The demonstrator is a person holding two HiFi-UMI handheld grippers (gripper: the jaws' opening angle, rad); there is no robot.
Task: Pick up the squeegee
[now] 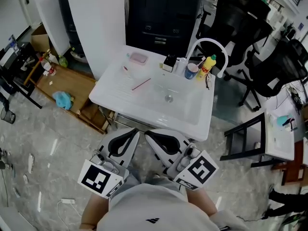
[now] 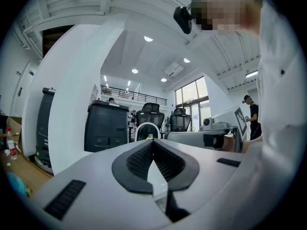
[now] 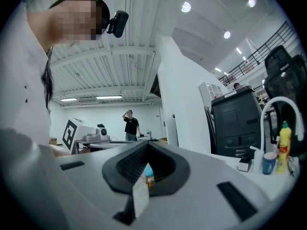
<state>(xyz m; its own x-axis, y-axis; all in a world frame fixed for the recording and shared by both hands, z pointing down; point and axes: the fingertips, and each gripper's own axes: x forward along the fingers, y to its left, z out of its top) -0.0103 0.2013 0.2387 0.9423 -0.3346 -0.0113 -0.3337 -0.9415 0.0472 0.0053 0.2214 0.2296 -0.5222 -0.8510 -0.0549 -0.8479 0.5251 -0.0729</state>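
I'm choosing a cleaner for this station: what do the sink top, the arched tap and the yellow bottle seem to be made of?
Sink top: glossy white, with basin and counter in one seamless piece. It could be ceramic or moulded plastic; the look leaves it open.
Arched tap: a smooth white tube, likely coated metal or plastic.
Yellow bottle: opaque and bright yellow, with a squeeze-bottle shape, so probably plastic.
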